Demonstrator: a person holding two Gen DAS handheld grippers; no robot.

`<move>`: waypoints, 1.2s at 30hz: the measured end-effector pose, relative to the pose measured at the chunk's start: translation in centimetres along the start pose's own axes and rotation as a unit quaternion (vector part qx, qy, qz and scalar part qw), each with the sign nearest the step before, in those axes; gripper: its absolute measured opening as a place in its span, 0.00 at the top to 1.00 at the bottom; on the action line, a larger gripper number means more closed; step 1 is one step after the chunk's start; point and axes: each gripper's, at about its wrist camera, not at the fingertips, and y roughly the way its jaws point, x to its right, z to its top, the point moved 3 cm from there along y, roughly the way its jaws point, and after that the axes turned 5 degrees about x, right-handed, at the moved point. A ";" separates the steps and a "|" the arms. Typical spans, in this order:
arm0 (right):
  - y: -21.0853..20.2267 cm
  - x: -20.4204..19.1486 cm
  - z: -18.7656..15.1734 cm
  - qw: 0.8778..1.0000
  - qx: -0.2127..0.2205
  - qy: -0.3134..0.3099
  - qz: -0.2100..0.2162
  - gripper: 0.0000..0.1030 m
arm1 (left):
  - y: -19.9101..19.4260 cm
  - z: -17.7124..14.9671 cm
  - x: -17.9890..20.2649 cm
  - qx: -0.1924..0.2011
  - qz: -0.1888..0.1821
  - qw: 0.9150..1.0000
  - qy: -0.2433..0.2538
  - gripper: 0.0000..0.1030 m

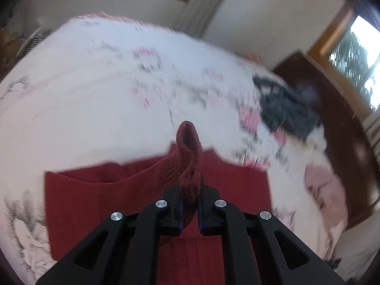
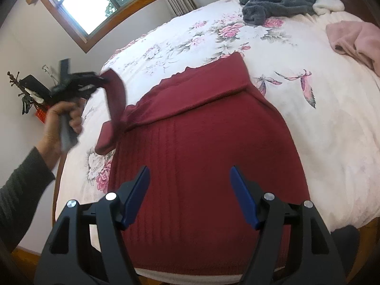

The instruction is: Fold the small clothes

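Left gripper: the left gripper (image 1: 190,204) is pinching the ribbed cuff of a sleeve (image 1: 188,156) between its two jaws, which are closed tight on the cloth; in the right wrist view it (image 2: 101,79) is raised above the bed's left side and is blurred.

Sleeve: the sleeve (image 2: 116,99) is hanging down from that gripper and is bending back to the sweater's shoulder.

Hand: a hand (image 2: 63,118) in a dark ribbed cuff is gripping the handle of the left gripper.

Right gripper: the right gripper (image 2: 190,197) is hovering over the lower part of the sweater with its blue-padded jaws wide apart, holding nothing.

Red sweater: the red sweater (image 2: 201,154) is lying flat on the bed near its front edge, with the other sleeve folded across its upper part.

Bed: the bed (image 2: 320,130) is wearing a white cover with pink flowers and butterflies.

Grey garment: a grey fluffy garment (image 2: 277,1) is lying crumpled at the far end of the bed, well apart from the sweater.

Pink garment: a pink garment (image 2: 356,40) is lying on the right side of the bed.

Window: a window (image 2: 95,2) with a wooden frame is standing in the wall behind the bed.
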 end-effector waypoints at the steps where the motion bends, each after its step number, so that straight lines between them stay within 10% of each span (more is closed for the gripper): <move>1: 0.3 0.2 0.3 1.000 0.001 -0.002 -0.001 0.32 | 1.8 -1.1 0.8 -0.016 0.002 1.000 0.007 0.92; 7: 1.8 1.3 1.8 1.000 -0.002 0.003 -0.003 0.32 | 9.2 -6.0 3.6 -0.091 0.018 0.995 0.048 0.90; 10: 2.9 1.6 2.6 1.000 -0.009 0.005 -0.001 0.31 | 10.7 -7.8 4.4 -0.115 0.030 0.990 0.076 0.61; 18: 10.7 1.9 9.0 0.990 -0.060 0.082 0.098 0.22 | 2.7 -13.3 -1.2 -0.089 -0.013 0.996 -0.031 0.38; 21: 18.1 0.9 11.3 0.962 -0.135 0.149 0.182 0.41 | -0.5 -17.9 -3.5 -0.093 -0.001 0.994 -0.050 0.36; 26: 28.5 -0.2 12.6 0.937 -0.217 0.207 0.181 0.51 | -4.9 -24.0 -6.2 -0.099 -0.012 0.988 -0.120 0.36; 34: 33.7 -1.9 13.0 0.932 -0.254 0.211 0.150 0.52 | -7.3 -28.1 -8.7 -0.090 -0.031 0.977 -0.191 0.32; 36: 34.0 -2.7 13.3 0.933 -0.259 0.201 0.147 0.73 | -7.1 -28.1 -9.0 -0.092 -0.034 0.976 -0.197 0.32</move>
